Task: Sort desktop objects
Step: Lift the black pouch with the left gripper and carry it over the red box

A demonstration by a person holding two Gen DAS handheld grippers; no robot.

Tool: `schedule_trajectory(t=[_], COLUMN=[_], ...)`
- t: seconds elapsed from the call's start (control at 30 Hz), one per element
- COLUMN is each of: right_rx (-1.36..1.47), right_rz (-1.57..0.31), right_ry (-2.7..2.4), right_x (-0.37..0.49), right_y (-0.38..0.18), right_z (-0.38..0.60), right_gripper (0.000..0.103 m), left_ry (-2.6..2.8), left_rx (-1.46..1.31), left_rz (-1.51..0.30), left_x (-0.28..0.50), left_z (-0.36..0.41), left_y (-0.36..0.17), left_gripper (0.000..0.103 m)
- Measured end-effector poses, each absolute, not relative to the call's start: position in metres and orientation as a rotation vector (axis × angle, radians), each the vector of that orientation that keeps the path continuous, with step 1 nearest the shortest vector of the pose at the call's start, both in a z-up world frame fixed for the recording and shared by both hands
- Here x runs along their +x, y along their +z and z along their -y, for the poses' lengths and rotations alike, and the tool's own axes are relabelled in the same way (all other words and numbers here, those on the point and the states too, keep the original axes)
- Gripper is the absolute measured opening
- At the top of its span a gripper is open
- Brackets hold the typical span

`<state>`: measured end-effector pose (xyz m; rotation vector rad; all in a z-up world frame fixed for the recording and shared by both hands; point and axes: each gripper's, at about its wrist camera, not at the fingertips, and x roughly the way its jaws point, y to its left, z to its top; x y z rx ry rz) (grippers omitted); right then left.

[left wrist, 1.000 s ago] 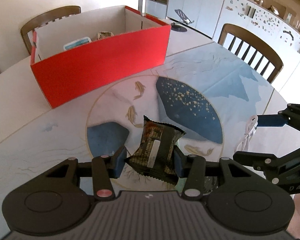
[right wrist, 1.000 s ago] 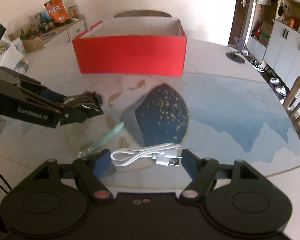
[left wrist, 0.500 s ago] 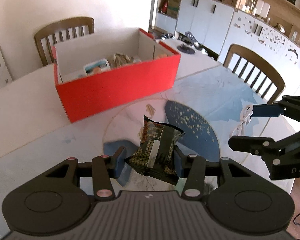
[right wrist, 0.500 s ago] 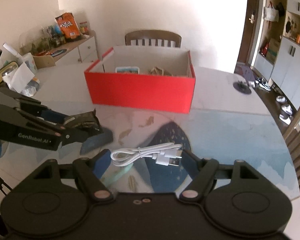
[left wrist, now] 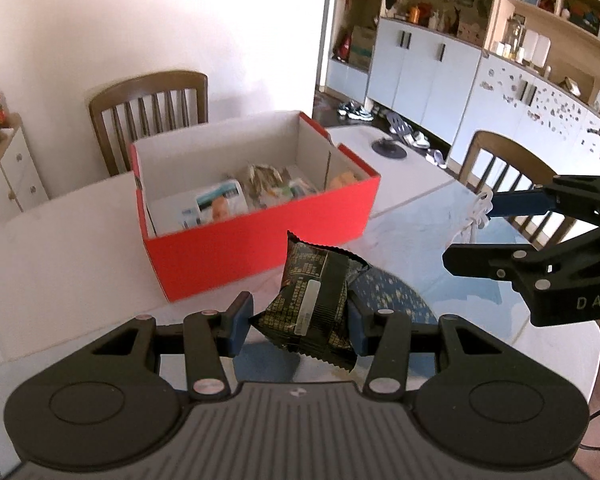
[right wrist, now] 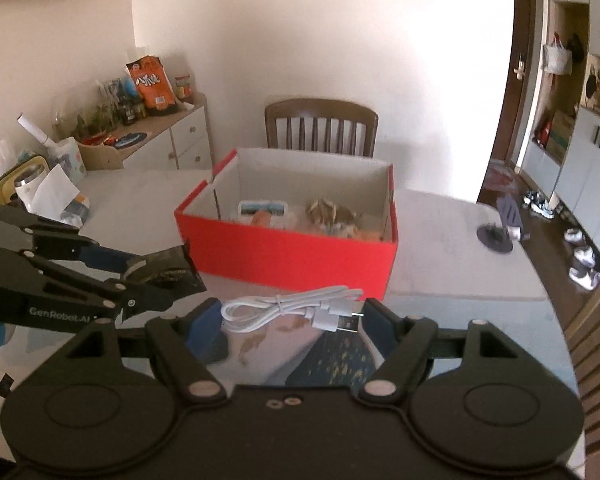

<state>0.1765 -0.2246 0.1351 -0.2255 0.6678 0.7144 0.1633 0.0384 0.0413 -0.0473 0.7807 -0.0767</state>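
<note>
Nearest, a dark snack packet (left wrist: 314, 304) is clenched at mid-body between the pads of the left claw (left wrist: 300, 318), lifted off the counter (left wrist: 60, 264) on the near side of the red box (left wrist: 260, 248). The packet is judged light, crinkly and easily crushed, so a gentle hold across its filled middle is preferred to the thin, slippery crimped ends. Beside it, also short of the red box, a coiled white cable (right wrist: 296, 309) is held end to end in the right claw (right wrist: 292, 320), carried clear of the counter. The cable is judged limp and light; the tied middle would be the surest place, since loose loops may slip. Farther off, the red box stands open, with packets already inside.
</note>
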Motion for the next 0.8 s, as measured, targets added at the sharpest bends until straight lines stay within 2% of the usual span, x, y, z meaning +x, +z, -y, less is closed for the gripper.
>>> schedule_trajectory(t=[0.8], right_rx=[-0.292], right_rz=[-0.586], right_ry=[0.827], right_x=[0.251], right_y=[0.152], right_z=[0.185], right_gripper=[0.076], left_ry=[0.071], left_rx=[-0.041], left_rz=[-0.729], left_x=[0.24], left_z=[-0.073], left_y=[0.065], left_gripper=[0.047])
